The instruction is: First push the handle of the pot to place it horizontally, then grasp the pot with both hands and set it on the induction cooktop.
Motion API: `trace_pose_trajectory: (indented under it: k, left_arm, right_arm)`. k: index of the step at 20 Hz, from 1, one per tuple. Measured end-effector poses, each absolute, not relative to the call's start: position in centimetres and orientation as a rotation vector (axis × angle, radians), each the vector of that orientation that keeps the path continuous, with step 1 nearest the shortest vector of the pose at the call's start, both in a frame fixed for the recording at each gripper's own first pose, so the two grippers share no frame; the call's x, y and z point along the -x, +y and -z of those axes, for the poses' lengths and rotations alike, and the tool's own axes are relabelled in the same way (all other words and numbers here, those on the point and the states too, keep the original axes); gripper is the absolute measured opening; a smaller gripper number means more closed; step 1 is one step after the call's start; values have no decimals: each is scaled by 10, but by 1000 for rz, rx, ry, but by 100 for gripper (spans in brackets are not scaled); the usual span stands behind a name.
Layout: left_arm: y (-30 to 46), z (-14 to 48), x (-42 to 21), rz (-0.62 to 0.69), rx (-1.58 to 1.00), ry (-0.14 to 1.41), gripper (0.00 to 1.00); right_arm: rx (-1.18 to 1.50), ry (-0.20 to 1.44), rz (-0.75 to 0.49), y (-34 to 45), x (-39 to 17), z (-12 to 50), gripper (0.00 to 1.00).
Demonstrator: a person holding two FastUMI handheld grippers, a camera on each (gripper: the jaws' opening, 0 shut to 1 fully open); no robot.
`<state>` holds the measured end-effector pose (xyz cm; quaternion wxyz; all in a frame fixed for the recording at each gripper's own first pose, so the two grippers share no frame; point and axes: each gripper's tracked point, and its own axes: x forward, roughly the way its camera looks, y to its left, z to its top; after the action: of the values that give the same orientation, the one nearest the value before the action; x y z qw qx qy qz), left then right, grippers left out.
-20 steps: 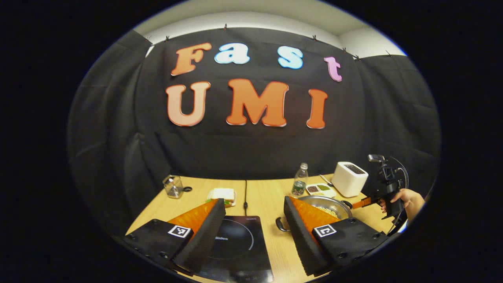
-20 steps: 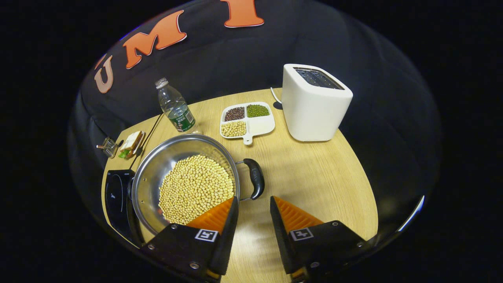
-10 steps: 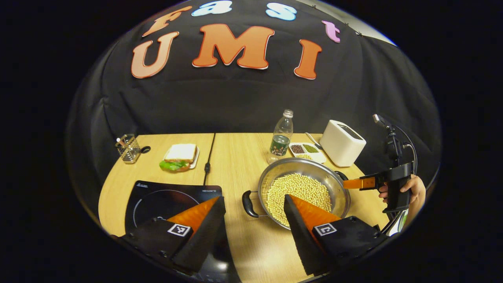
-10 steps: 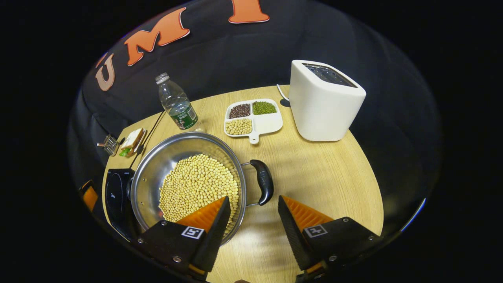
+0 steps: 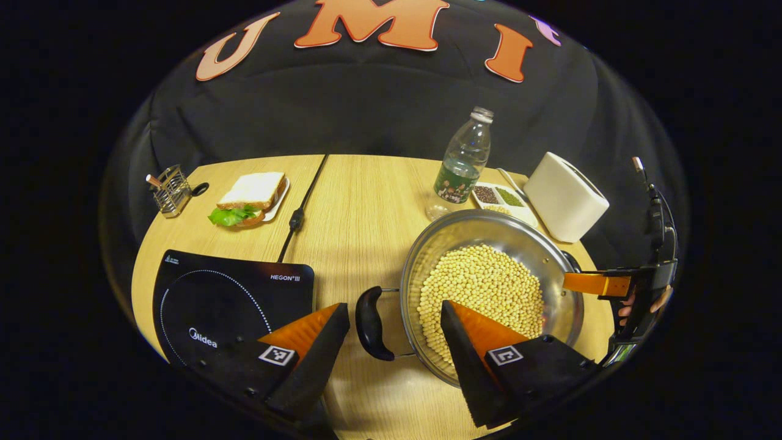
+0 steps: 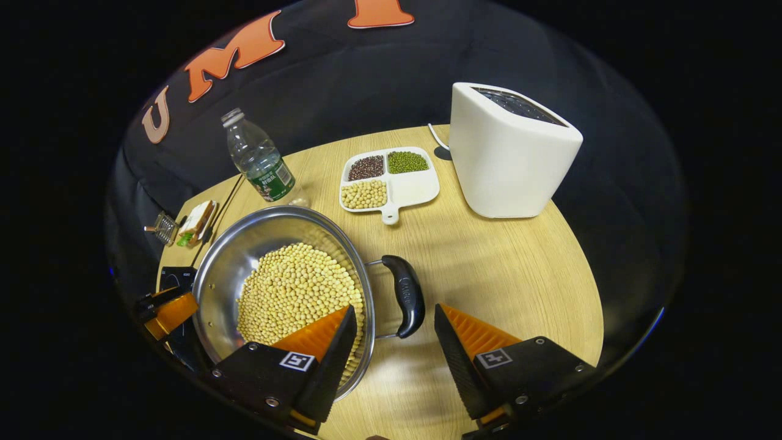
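Note:
A steel pot full of soybeans stands on the wooden table, with a black loop handle on each side. In the left gripper view my left gripper is open, and the pot's near handle lies between its fingers, untouched. The black induction cooktop lies to the left of the pot. In the right gripper view my right gripper is open around the pot's other handle, with a gap on both sides. The left gripper shows beyond the pot. The right gripper shows at the pot's far side.
A water bottle, a white divided dish of beans and a white toaster stand behind the pot. A sandwich on a plate, a wire holder and a black cable lie at the back left.
My left gripper has tilted down and come in towards the pot, so its near handle now sits between the fingers. My right gripper has crept closer to the other handle.

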<state>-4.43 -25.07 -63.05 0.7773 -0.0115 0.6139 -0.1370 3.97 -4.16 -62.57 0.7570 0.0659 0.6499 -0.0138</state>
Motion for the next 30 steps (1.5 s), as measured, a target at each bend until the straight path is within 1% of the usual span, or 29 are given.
trace_pose_trajectory:
  k: [6,8,10,11,12,13,14,16,18,19,20,21,23,24,25,26,27,28,29,30]
  left_arm:
    - [-251,663,50,282,-32,1363,98]
    - [-249,671,50,271,-54,1364,92]
    - [-247,679,52,259,-67,1371,84]
    - [-248,681,51,259,-59,1370,81]
    - [-250,680,53,257,-55,1366,81]
    - [-249,685,51,253,-57,1362,75]
    - [-249,685,50,248,-64,1350,77]
    - [-249,686,44,253,-69,1319,77]
    - [-250,686,41,259,-53,1295,75]
    - [-250,686,39,257,-47,1285,72]
    - [-251,688,38,256,-47,1279,72]
    - [-251,688,39,264,-53,1282,72]
    - [-250,686,39,263,-54,1284,71]
    - [-252,689,39,265,-58,1288,70]
    - [-253,689,38,264,-56,1288,70]
    - [-254,691,37,263,-55,1284,68]
    - [-253,688,33,262,-50,1272,68]
    - [-250,686,33,263,-49,1257,70]
    - [-250,685,30,262,-47,1240,71]
    - [-249,684,28,264,-49,1227,69]
  right_arm:
    - [-131,1436,51,-39,-42,647,81]
    - [-123,1449,52,-37,-41,653,81]
    - [-124,1455,52,-34,-42,660,79]
    - [-132,1459,51,-32,-42,661,77]
    - [-134,1463,47,-30,-41,663,76]
    - [-136,1459,49,-31,-42,663,71]
    - [-138,1467,47,-30,-41,662,71]
    - [-150,1475,47,-29,-37,660,69]
    - [-139,1474,38,-30,-36,659,64]
    - [-138,1469,36,-29,-36,657,62]
    - [-143,1467,39,-28,-34,656,61]
    - [-148,1466,39,-27,-34,655,62]
    - [-147,1465,27,-23,-29,658,51]
    - [-143,1460,25,-23,-29,660,54]
    - [-140,1458,30,-22,-30,659,54]
    - [-134,1452,32,-21,-31,656,53]
    - [-127,1439,33,-20,-33,654,48]
    - [-122,1424,35,-23,-33,651,52]
    - [-117,1408,37,-24,-35,648,52]
    - [-109,1398,35,-25,-35,647,52]
